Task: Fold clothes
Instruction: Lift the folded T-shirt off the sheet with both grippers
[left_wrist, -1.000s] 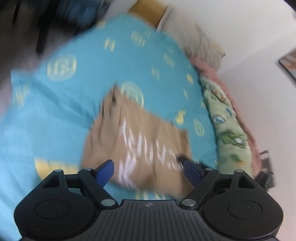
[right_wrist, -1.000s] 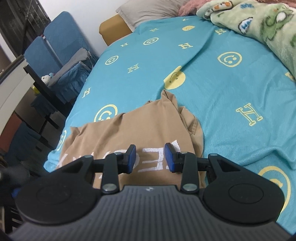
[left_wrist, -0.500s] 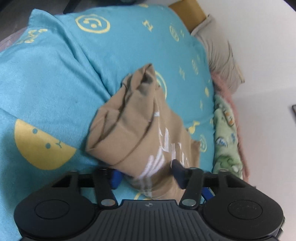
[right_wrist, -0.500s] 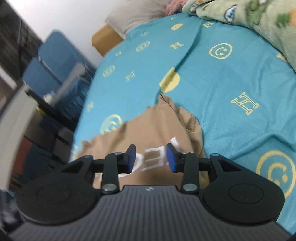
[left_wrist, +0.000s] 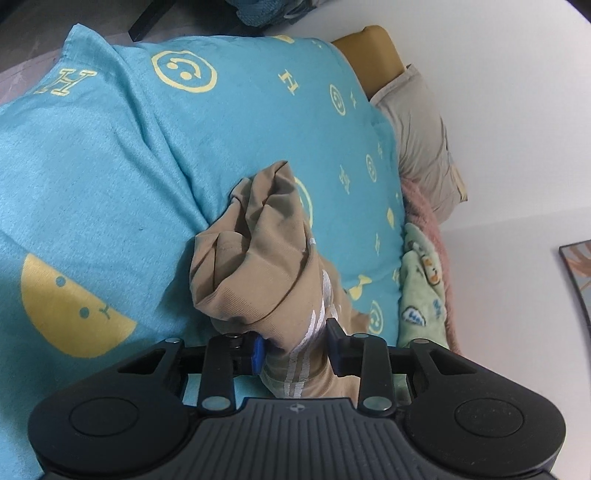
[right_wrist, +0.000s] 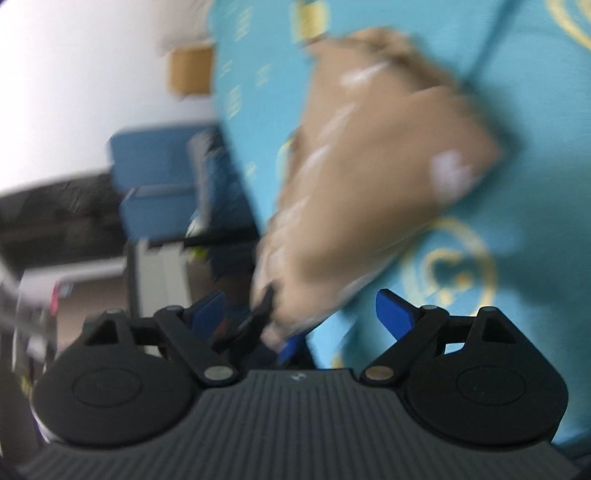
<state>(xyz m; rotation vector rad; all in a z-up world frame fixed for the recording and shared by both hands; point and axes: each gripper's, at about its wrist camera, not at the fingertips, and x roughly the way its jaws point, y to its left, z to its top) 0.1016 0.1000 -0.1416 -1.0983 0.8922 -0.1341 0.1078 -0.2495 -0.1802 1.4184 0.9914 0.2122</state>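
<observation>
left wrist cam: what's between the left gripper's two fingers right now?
A bunched fold of the tan shirt, white lettering showing, sits between the left gripper's fingers, over the blue bedsheet. Left wrist view shows it.

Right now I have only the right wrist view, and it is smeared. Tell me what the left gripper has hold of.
Observer: The left gripper is shut on a bunched part of the tan shirt, with white lettering between its fingers.
Operator: Say how the rest of the shirt sits.
Observer: It is crumpled in thick folds over the blue sheet, not spread flat.
Operator: Name what lies beyond it.
Observer: A grey pillow at the head of the bed, and a green blanket along the wall side.
</observation>
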